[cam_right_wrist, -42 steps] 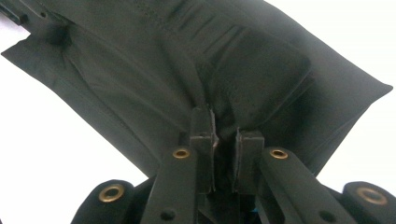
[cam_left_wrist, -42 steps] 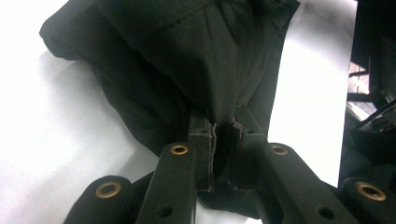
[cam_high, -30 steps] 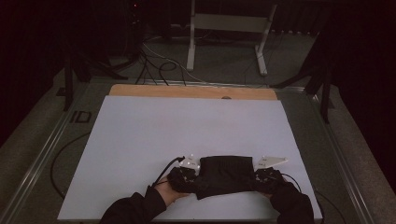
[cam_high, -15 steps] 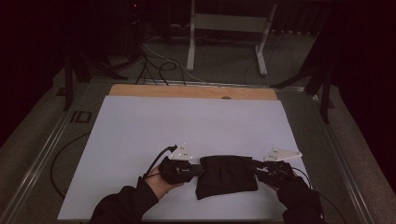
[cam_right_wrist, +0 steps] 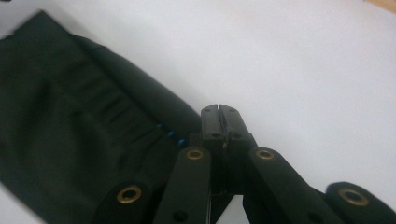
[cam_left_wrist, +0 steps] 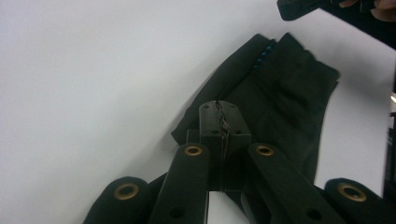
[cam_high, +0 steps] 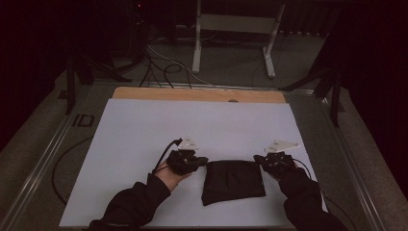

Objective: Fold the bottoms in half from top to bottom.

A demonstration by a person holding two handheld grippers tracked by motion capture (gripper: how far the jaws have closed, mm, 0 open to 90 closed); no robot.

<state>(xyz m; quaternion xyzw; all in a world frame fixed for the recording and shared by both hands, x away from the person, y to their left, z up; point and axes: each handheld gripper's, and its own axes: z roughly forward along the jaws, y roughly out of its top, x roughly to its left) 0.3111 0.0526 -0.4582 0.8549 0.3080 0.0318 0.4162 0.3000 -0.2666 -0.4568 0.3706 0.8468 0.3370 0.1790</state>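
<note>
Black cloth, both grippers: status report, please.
Left gripper and right gripper shut, jaws just closed with nothing between them. Black cloth lies folded on the white table between them. Nothing in the way.

Left gripper (cam_high: 204,160) and right gripper (cam_high: 257,158) now sit clear of the folded black cloth (cam_high: 233,182), one off each side edge; a second ago both sat over its near corners, pressed in close; the gap between the two tools is wider; both sets of jaws have just been closing and now meet with nothing between them; cloth, once spread wide between the tools, now lies as a narrower, squarer fold, tilted a little, on the white sheet (cam_high: 144,130).
</note>
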